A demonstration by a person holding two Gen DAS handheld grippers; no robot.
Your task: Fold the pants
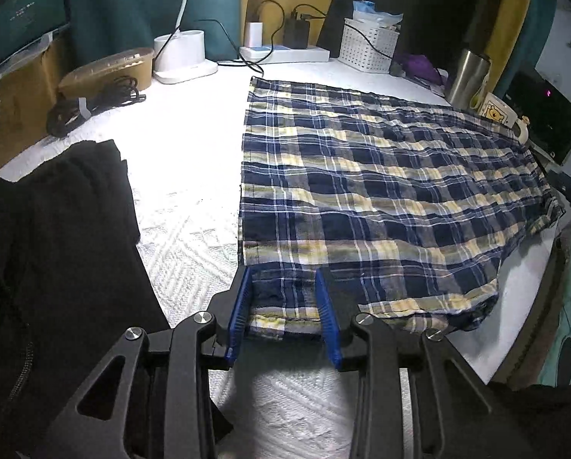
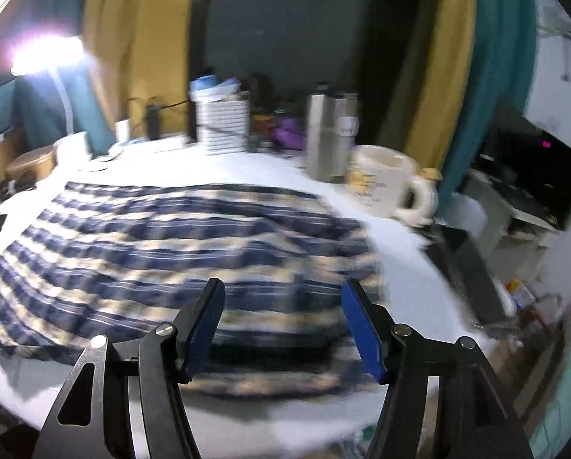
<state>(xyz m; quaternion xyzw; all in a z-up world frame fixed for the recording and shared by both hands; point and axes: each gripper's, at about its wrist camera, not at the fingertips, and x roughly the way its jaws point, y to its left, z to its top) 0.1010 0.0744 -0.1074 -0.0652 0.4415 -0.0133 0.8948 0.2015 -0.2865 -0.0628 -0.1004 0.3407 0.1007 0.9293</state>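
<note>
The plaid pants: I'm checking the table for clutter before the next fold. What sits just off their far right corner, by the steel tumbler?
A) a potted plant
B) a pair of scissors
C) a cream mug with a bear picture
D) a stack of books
C: in the left wrist view a cream mug with a bear picture stands beside the steel tumbler, at the far right corner of the plaid pants.

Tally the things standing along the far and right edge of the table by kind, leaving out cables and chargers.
Metal tumbler: 1
Cream mug: 1
White slatted basket: 1
White lamp base: 1
Round tan lidded box: 1
White power strip: 1
Total: 6
</note>
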